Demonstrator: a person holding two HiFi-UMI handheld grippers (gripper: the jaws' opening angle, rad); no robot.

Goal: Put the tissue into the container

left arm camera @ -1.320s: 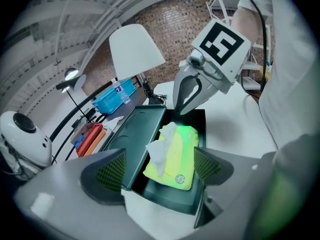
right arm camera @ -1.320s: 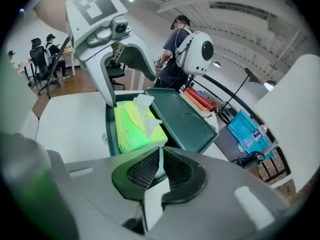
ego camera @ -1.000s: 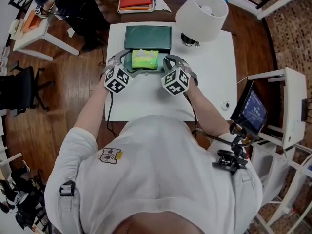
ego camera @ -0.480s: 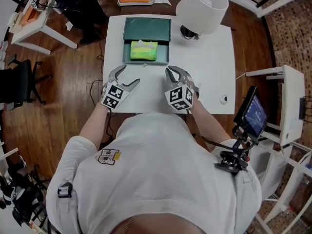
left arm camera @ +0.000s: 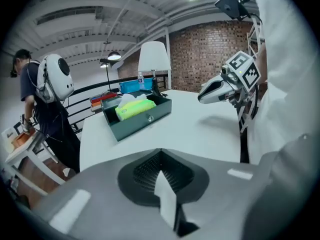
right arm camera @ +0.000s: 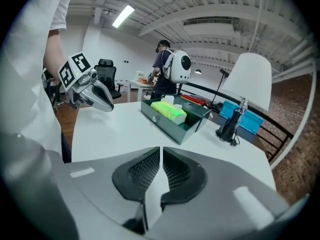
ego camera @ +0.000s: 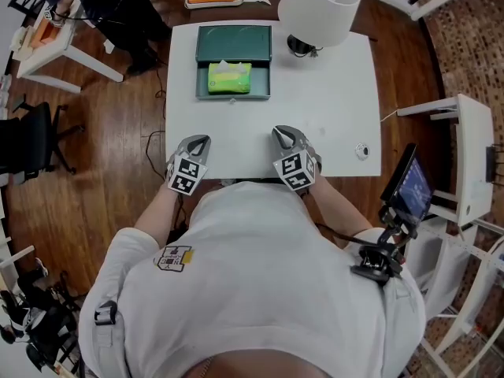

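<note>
Looks finished: shows the tissue pack point(ego camera: 229, 78) lying inside the green container point(ego camera: 234, 43) at the far side of the table point(ego camera: 331, 109). Finds the left gripper point(ego camera: 197, 142) at the near edge, well apart from it, jaws together on nothing. Finds the right gripper point(ego camera: 283, 135) likewise empty, closing, a thin slit left. Leaves seemingly nothing to do.

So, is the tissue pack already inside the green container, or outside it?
Inside. In the head view the yellow-green tissue pack lies within the walls of the green container, whose lid is open behind it.
</note>
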